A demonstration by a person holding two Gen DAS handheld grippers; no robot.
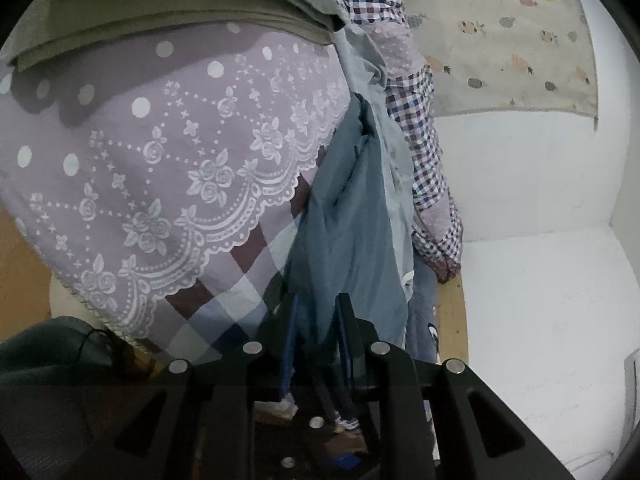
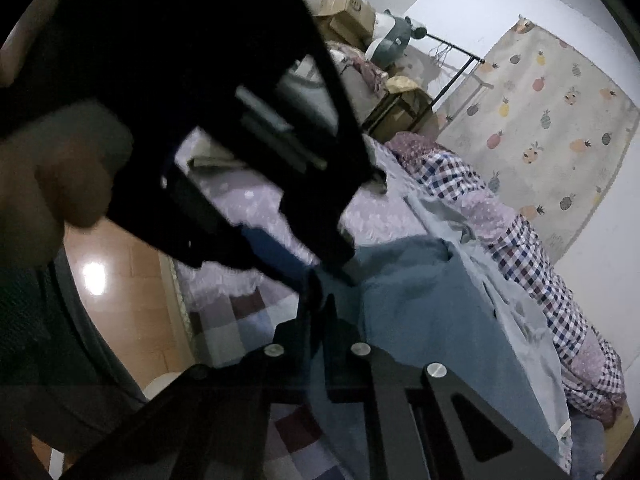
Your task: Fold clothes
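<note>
While the blue-grey garment [image 1: 352, 216] hangs over the lilac bedspread [image 1: 168, 148], my left claw [image 1: 318, 316] and right claw [image 2: 320, 300] each pinch its edge, close together.

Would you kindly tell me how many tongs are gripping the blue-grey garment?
2: the left tongs pinch an edge of the blue-grey garment; the right tongs clamp it just beside them.

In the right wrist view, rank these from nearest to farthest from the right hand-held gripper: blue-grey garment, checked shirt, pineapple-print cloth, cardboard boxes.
1. Blue-grey garment: pinched in the right hand-held gripper.
2. Checked shirt: right, along the bed edge.
3. Pineapple-print cloth and cardboard boxes: both far back, too close to call.
</note>
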